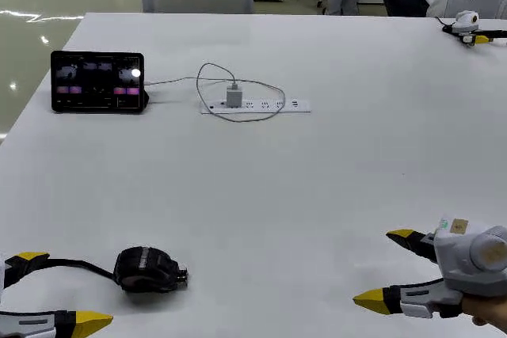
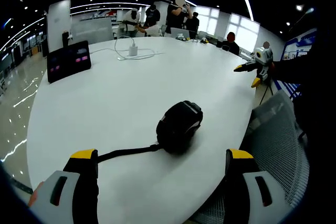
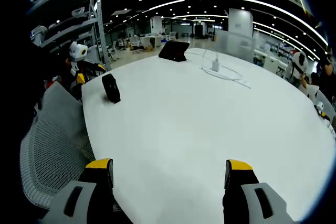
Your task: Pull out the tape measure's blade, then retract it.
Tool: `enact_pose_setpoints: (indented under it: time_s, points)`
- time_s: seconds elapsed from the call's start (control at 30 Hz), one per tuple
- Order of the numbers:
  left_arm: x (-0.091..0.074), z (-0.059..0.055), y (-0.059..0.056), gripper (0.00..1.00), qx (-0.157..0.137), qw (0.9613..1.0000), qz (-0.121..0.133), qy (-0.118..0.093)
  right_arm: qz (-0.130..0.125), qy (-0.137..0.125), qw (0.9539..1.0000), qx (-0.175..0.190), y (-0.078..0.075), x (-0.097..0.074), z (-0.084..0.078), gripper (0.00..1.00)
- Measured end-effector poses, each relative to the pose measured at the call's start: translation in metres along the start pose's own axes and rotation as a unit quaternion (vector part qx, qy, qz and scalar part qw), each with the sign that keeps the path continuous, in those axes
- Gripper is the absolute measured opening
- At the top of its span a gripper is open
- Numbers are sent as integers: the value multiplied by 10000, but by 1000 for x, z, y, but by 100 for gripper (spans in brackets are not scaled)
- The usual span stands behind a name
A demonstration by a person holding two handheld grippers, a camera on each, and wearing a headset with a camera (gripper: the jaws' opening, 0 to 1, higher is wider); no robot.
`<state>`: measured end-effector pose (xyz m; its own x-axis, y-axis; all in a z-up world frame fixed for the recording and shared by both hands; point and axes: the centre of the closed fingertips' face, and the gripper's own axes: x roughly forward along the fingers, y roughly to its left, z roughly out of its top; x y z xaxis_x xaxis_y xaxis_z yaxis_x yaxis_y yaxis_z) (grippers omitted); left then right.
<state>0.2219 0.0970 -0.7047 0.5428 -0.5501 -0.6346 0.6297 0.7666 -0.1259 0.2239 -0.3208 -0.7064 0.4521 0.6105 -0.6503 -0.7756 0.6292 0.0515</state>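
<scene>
Tape measure lies on the white table at near left, close to the near edge. It has a black case, and a small metal tip sits at the case's right end. A black strap runs left from the case to the far jaw of the left gripper; whether strap and jaw actually touch, I cannot tell. The left gripper's jaws are wide apart and clamp nothing, with yellow tips on either side of the strap's end. In the left gripper view the tape measure sits just ahead of the left gripper, between the lines of the two jaws, with the strap leading to the left jaw. The right gripper is at near right, well apart from the tape measure, jaws spread and pointing left, holding nothing. In the right gripper view the right gripper faces bare table, and the tape measure shows at the far left edge of that view. A tablet stands propped at far left, screen lit. A power strip lies at far centre with a white charger plugged in and a looped cable around it. A mesh chair stands beside the table's near edge.
</scene>
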Motion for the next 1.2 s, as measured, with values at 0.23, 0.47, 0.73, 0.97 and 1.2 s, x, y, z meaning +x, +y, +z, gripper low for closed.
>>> enact_pose_setpoints:
  time_s: [0.23,0.47,0.73,0.97,1.2]
  points:
    - [-2,2,0,99,56,9999,77,-80,-107,183,9997,-124,-8,-16,-16,96]
    - [-5,1,0,99,-10,9998,84,-160,-163,252,9995,-138,-9,-28,-21,99]
    - [-7,4,6,99,18,9998,120,-187,-182,226,9995,-106,-12,-31,-19,99]
    - [-8,5,8,99,3,9997,159,-185,-185,101,9996,-197,-10,-33,-16,99]
    - [-7,2,4,99,85,9998,114,-141,-156,57,9997,-154,-6,-32,-14,99]
